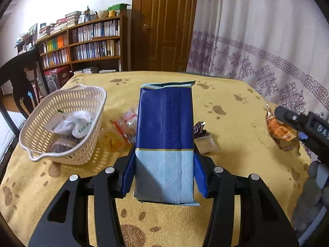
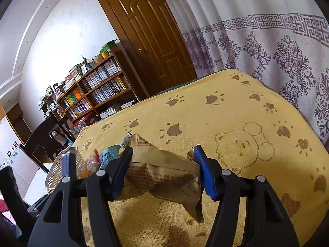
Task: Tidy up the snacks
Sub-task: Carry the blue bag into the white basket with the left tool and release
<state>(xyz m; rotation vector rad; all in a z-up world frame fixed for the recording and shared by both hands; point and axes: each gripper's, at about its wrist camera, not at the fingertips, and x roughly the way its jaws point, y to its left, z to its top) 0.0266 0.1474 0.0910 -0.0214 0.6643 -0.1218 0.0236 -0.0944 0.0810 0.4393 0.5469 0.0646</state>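
My left gripper (image 1: 164, 154) is shut on a tall blue snack pack (image 1: 164, 127), held above the yellow tablecloth (image 1: 164, 216). A cream basket (image 1: 67, 111) sits to its left with a white packet (image 1: 76, 123) and a dark one inside. Small clear wrappers with red print (image 1: 127, 121), a yellow sweet (image 1: 115, 142) and a dark wrapper (image 1: 200, 130) lie behind the pack. My right gripper (image 2: 163, 154) is shut on a crumpled tan snack bag (image 2: 162, 173). In the left wrist view, that right gripper (image 1: 287, 121) shows at the right edge holding the orange-faced bag (image 1: 277, 131).
The table's far edge (image 1: 164, 73) faces a wooden door (image 1: 164, 24). A patterned curtain (image 1: 267, 41) hangs close along the right side. A bookshelf (image 1: 86, 43) and a dark chair (image 1: 18, 86) stand to the left. The basket (image 2: 59, 168) peeks in beside my right gripper.
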